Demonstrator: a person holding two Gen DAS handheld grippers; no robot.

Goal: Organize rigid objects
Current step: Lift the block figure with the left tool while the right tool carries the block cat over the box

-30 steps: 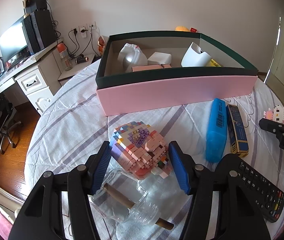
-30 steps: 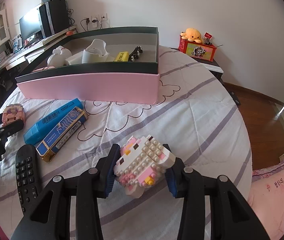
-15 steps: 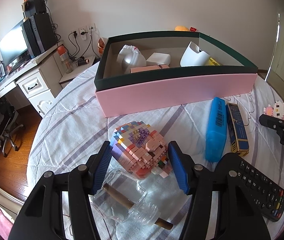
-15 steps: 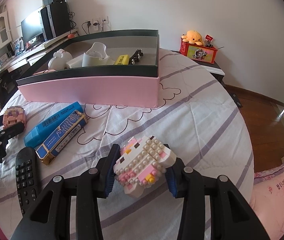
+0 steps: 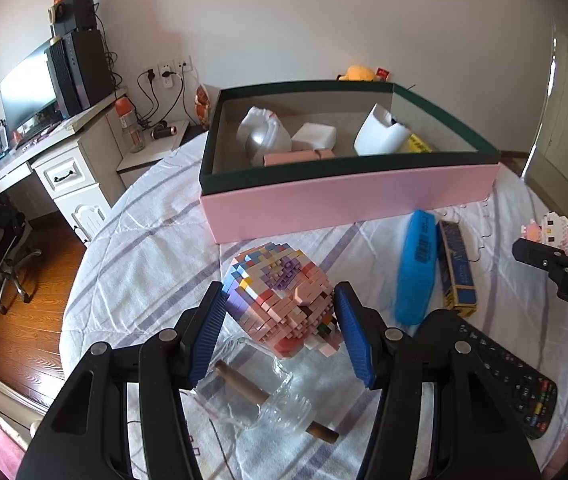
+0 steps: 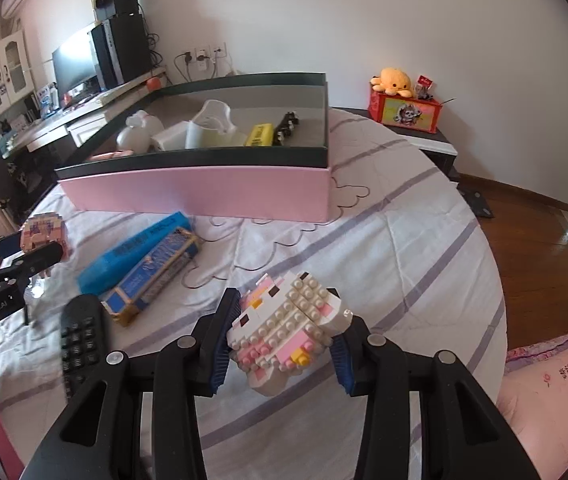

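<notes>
Two handheld grippers work over a round bed covered with a white, purple-striped quilt. The left gripper has its jaws closing around a multicoloured brick-built figure, which sits between the blue pads near their tips; whether both pads already press on it cannot be told. Below this figure a clear glass bottle holding a brown stick lies on the quilt. The right gripper is clamped at a moderate width on a white-and-pink brick-built cat figure, both pads against its sides. Behind both stands an open rectangular box with pink outer walls and a dark green rim; it contains white figurines, a white container, a small pink box, a yellow item and a small dark toy. Between the grippers and the box, a blue pencil case and a dark blue-and-gold carton lie side by side, touching. A black remote control lies nearer the camera, beside them. A desk with a monitor stands at the far left.
</notes>
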